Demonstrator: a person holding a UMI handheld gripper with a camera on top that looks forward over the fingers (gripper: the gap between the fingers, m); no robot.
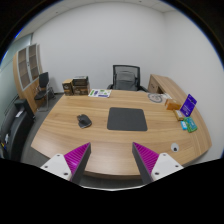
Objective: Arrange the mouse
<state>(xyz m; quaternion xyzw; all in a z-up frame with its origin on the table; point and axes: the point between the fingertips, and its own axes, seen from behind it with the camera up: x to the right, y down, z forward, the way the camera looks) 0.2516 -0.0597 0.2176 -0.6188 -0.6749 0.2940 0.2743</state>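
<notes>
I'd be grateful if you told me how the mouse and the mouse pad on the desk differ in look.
The mouse is small and rounded, standing up off the wooden desk, while the mouse pad is a much larger flat rectangle. The mouse lies apart from the mouse pad, on bare wood beside it. Both are dark and lie well beyond the open gripper, whose fingers hold nothing.

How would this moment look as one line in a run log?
gripper: open, empty, above near table edge | mouse: on table, left of mat | phase: approach
</notes>
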